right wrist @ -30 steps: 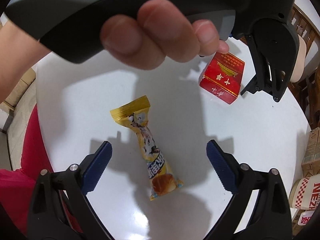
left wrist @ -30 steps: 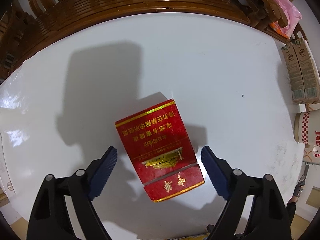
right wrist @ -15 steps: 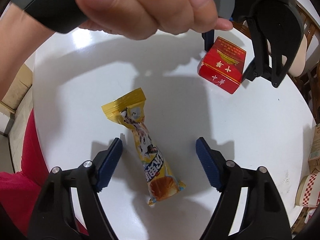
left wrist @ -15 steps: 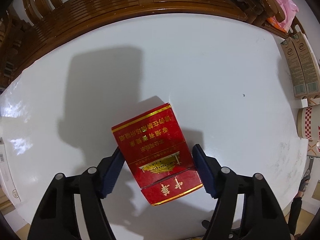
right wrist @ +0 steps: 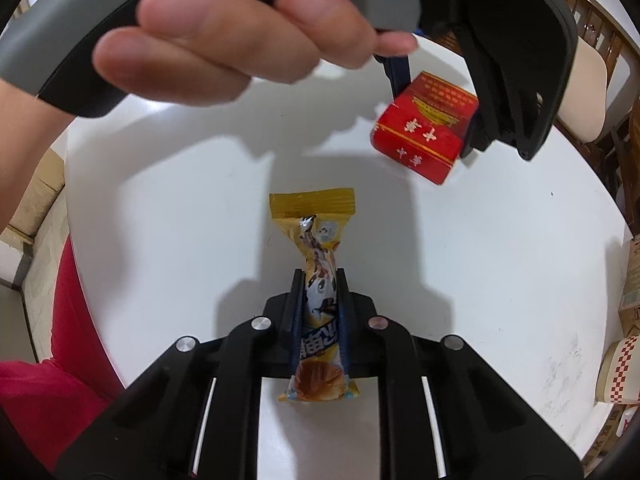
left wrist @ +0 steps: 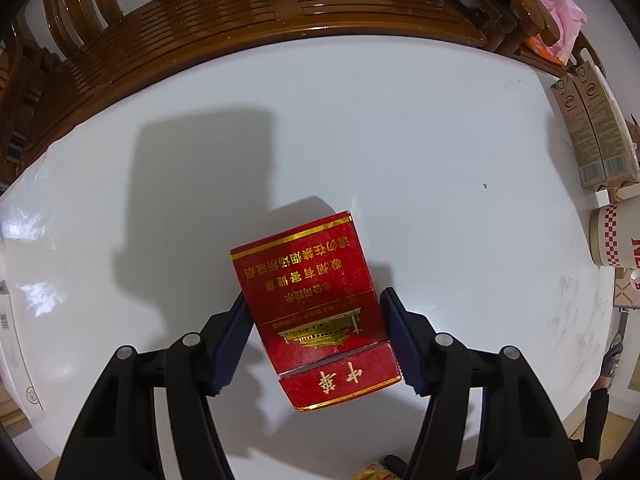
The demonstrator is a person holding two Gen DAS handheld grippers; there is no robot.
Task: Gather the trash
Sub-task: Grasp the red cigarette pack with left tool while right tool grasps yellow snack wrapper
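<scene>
Your left tool (left wrist: 316,340) has a red cigarette pack (left wrist: 312,308) between its blue ribbed pads, which have just been closing; both pads now sit against the pack's long sides, so the tool is clamped on it at a partly closed width. The pack is a flat cardboard box, red with gold edge bands, gold characters and a gold building emblem; its hinged lid end points toward the camera, with a seam across it. In the right wrist view the pack looks tilted, one corner low over the white worktop (left wrist: 400,140), its shadow beneath it.

Your right tool (right wrist: 318,300) has just closed nearly all the way and pinches a yellow snack wrapper (right wrist: 316,280) at its narrow middle. The wrapper is thin glossy film, crimped flat at the far end, twisted and creased where the pads squeeze it, wider again at the near end with a printed pastry picture. It lies along the tool's axis on the worktop.

The worktop is round, smooth and glossy, with faint scuffs toward its right edge. Beyond it stands a slatted brown wooden bench (left wrist: 240,12). At the right rim are two tall cartons (left wrist: 592,128) and a paper cup (left wrist: 616,236) with red checks.

Your left hand (right wrist: 240,44) wraps the grey handle, fingers curled, tool pointing straight down. The right tool angles steeply down. Red fabric (right wrist: 48,384) shows at lower left.
</scene>
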